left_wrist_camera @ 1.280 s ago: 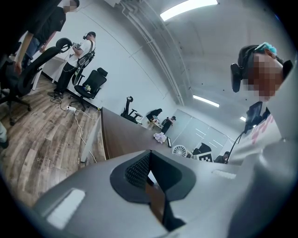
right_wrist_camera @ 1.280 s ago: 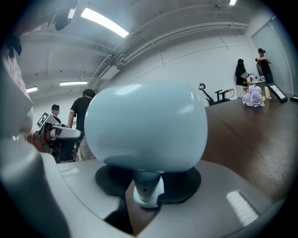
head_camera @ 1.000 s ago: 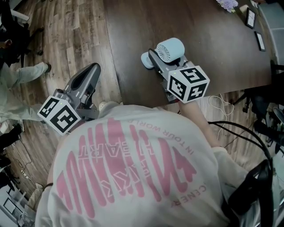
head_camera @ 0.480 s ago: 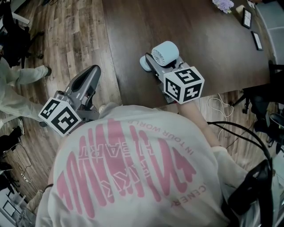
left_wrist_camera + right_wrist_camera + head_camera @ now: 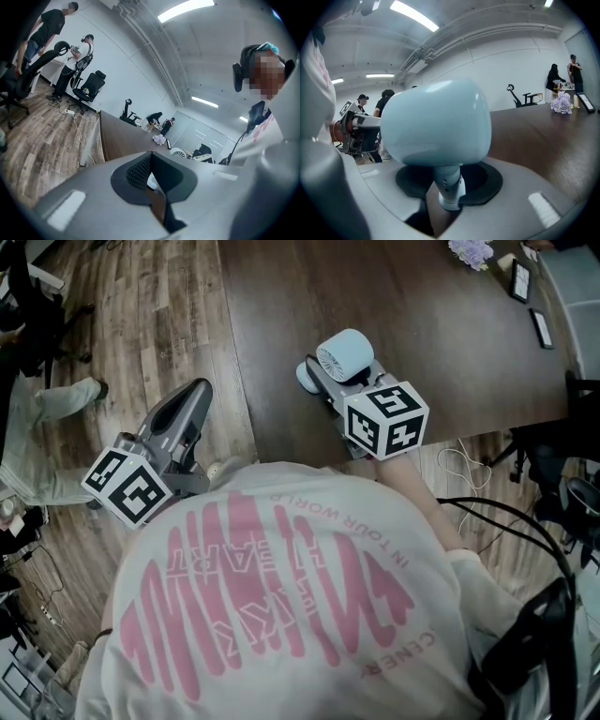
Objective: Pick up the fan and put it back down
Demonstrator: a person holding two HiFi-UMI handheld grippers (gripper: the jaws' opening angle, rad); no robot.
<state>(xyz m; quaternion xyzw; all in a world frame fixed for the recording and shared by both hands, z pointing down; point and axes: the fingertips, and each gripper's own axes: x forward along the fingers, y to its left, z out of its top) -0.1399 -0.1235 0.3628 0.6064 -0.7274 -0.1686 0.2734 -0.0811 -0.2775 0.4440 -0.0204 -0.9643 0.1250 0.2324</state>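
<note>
little has changed: fan held fast near the table's corner

over the last second the fan (image 5: 343,354) only drifts a touch toward the left edge of the table (image 5: 422,315). its pale blue head tips away from the person and its round base pokes out just left of the jaws. the right gripper (image 5: 449,185) keeps its jaws part-way closed on the thin neck, so i'd say the pick is made and the set-down remains, though i can't tell if the base is clear of the wood. the left gripper (image 5: 151,173) hangs out over the floor (image 5: 159,306), jaws together on nothing. the fan is close to the table's near and left edges. the broad dark top beyond it is bare, with flowers (image 5: 472,249) and small frames (image 5: 521,279) well away at the far end.
</note>
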